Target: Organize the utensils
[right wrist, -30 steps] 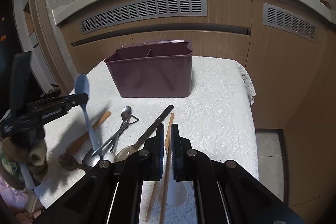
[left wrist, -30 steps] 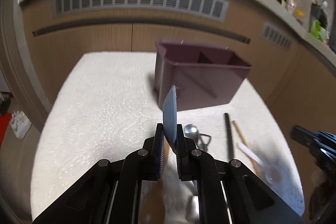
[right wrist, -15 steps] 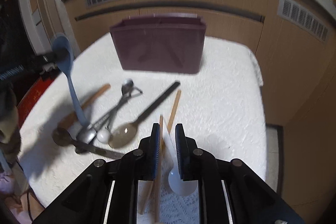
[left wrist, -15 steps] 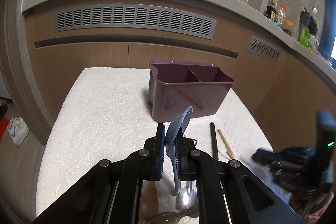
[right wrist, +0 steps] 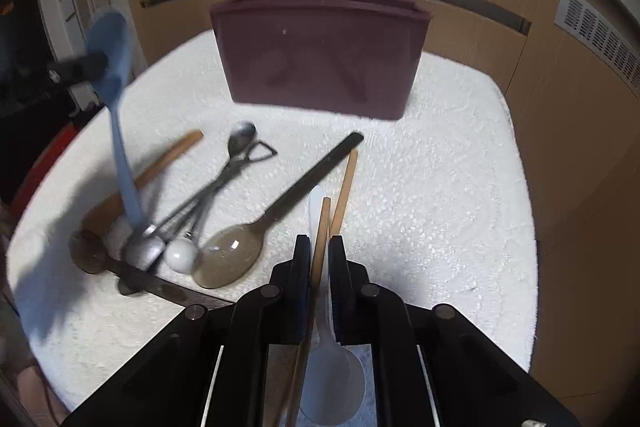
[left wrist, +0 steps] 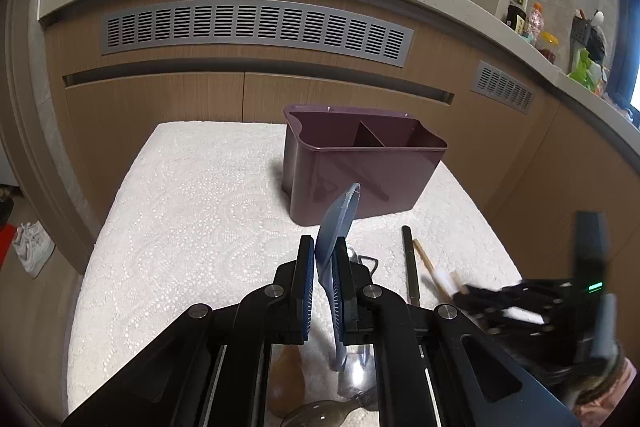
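Blue plastic, the spoon (left wrist: 335,227) I hold in my left tool (left wrist: 320,259), clamped by the bowl with its handle hanging over the pile on the table (left wrist: 192,211). I judge it could swivel in that grip and miss the maroon caddy (left wrist: 360,171) beyond. My right tool (right wrist: 319,259) has closed to a narrow gap around a wooden chopstick (right wrist: 320,227) and the clear spoon (right wrist: 326,371); taking both together risks dropping one. Only the left view shows the caddy's two compartments; only the right shows the heap of spoons (right wrist: 224,251).
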